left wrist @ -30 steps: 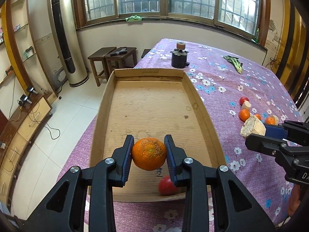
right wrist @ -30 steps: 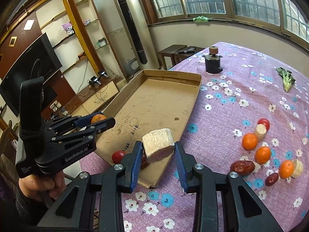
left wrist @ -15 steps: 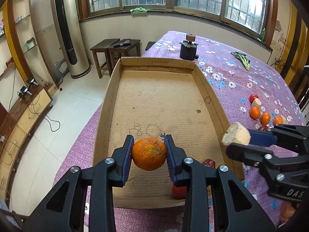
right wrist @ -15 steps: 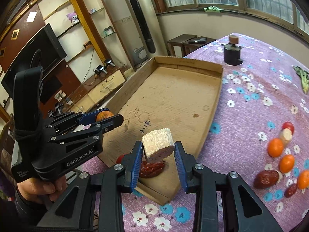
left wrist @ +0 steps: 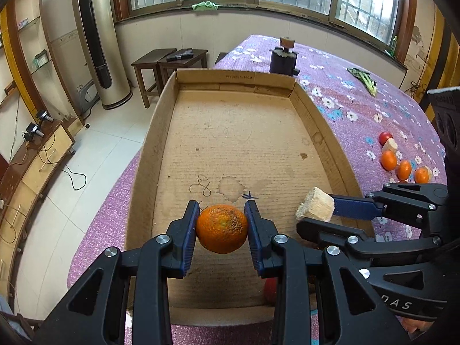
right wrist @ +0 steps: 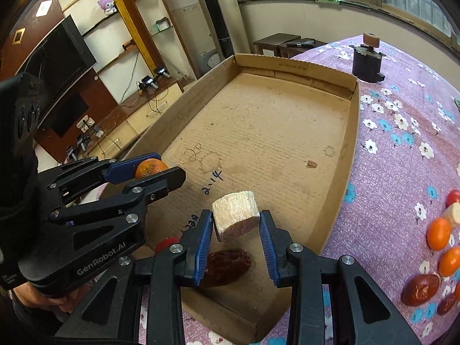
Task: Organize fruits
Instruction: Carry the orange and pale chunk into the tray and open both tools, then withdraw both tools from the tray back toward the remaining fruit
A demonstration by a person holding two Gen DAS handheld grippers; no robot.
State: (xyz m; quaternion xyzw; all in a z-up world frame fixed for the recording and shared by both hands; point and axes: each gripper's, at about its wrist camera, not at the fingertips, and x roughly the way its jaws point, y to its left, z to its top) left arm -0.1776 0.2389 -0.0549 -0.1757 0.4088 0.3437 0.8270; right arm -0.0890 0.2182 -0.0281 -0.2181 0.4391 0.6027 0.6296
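My left gripper (left wrist: 222, 219) is shut on an orange mandarin (left wrist: 222, 228) and holds it above the near end of the cardboard tray (left wrist: 161, 120). My right gripper (right wrist: 236, 224) is shut on a pale cut sugarcane chunk (right wrist: 235, 215) above the tray's near right part (right wrist: 349, 149). The chunk also shows in the left wrist view (left wrist: 315, 208). A dark red date (right wrist: 227, 266) and a small red fruit (right wrist: 166, 243) lie in the tray under the grippers. More fruits stay on the purple floral cloth: small oranges (right wrist: 438, 233), dates (right wrist: 421, 289), a red fruit (left wrist: 385, 137).
A dark cylinder with a cork-like top (right wrist: 368, 60) stands past the tray's far end. A green vegetable (left wrist: 363, 80) lies at the far right of the table. The table's left edge drops to a tiled floor (left wrist: 95, 155); stools (left wrist: 169, 63) stand beyond.
Both grippers have moved forward over the tray. The right gripper with the sugarcane chunk has come in over the tray's right wall, closer to the left gripper. Both grips are unchanged.
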